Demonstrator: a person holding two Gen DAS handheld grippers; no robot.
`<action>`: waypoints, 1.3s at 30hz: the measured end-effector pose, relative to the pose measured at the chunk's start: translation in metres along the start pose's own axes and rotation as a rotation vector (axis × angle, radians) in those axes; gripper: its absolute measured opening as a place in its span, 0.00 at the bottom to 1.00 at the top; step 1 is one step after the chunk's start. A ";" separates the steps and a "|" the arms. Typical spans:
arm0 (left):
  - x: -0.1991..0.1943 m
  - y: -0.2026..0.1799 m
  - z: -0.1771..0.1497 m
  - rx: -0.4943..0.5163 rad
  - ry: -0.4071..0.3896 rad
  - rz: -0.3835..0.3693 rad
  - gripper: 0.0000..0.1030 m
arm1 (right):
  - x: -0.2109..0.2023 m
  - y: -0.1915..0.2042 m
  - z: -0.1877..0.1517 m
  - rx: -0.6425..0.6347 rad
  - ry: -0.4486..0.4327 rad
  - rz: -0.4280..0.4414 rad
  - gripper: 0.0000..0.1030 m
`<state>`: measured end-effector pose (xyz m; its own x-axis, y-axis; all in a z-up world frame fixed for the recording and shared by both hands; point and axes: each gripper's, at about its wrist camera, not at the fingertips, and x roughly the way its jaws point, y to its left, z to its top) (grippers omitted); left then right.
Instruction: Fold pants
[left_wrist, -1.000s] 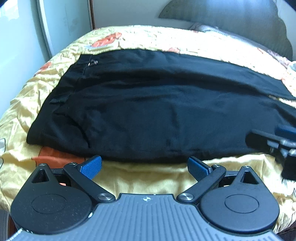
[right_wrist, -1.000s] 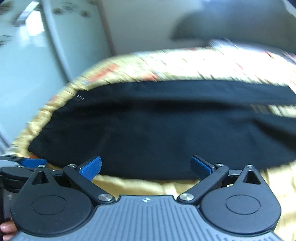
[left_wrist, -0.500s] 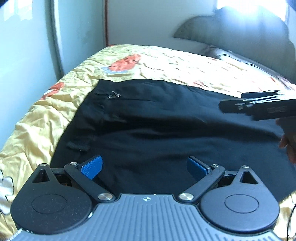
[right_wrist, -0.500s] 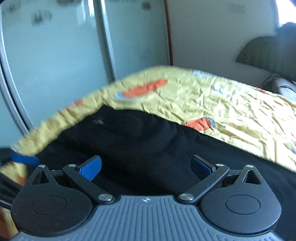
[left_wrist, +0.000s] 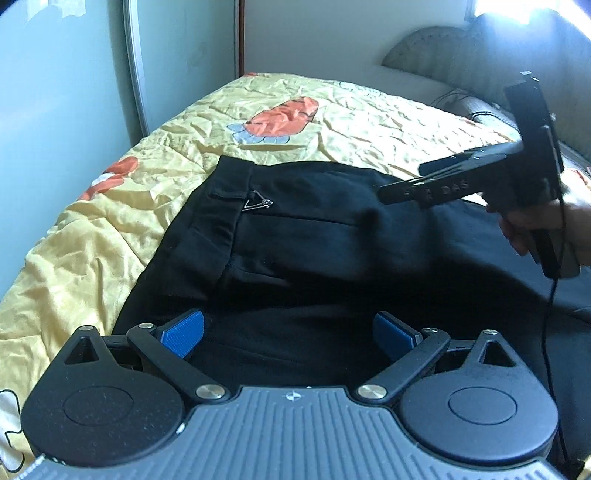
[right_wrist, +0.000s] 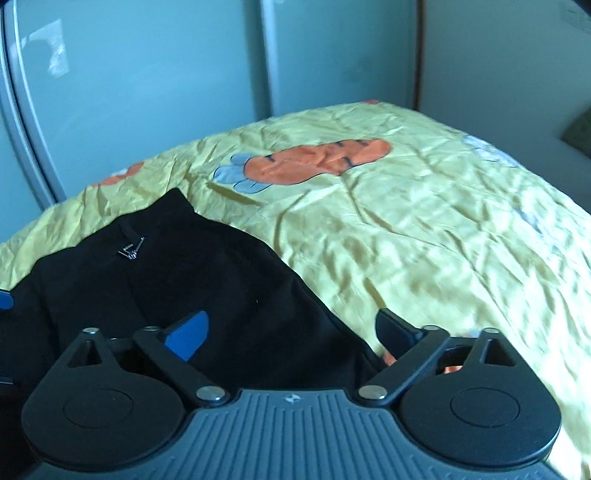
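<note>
Black pants (left_wrist: 295, 236) lie flat on a yellow bedspread, waistband to the left with a small metal clasp (left_wrist: 258, 202). My left gripper (left_wrist: 288, 334) is open and empty, just above the pants' near side by the waist. My right gripper (right_wrist: 291, 332) is open and empty over the far edge of the pants (right_wrist: 184, 273), near the waist; its clasp (right_wrist: 131, 251) shows ahead. In the left wrist view the right gripper (left_wrist: 402, 184) reaches in from the right, held by a hand, above the pants.
The yellow bedspread (left_wrist: 351, 122) with orange carrot prints (right_wrist: 321, 160) covers the bed. Pale wardrobe doors (right_wrist: 147, 92) stand beyond the bed's far-left side. A dark padded headboard (left_wrist: 480, 51) is at the back right. The bed's edge drops off at the left.
Both grippers have moved forward and left toward the waist end of the pants. The right gripper has swung over the far edge and turned toward the wardrobe. Both stayed open.
</note>
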<state>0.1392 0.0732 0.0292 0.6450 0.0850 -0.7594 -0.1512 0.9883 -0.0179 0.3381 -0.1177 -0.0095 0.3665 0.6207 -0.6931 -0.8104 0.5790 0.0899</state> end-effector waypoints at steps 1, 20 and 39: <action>0.003 0.000 0.001 0.000 0.006 0.003 0.96 | 0.008 0.001 0.004 -0.014 0.019 0.007 0.89; 0.039 0.026 0.074 -0.166 0.003 -0.029 0.96 | 0.001 0.054 -0.005 -0.268 -0.072 -0.159 0.08; 0.105 0.082 0.117 -0.726 0.227 -0.402 0.96 | -0.026 0.158 -0.062 -0.746 -0.169 -0.342 0.08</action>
<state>0.2819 0.1780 0.0245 0.5989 -0.3578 -0.7164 -0.4351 0.6057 -0.6662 0.1722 -0.0753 -0.0214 0.6623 0.5800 -0.4743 -0.7103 0.2846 -0.6438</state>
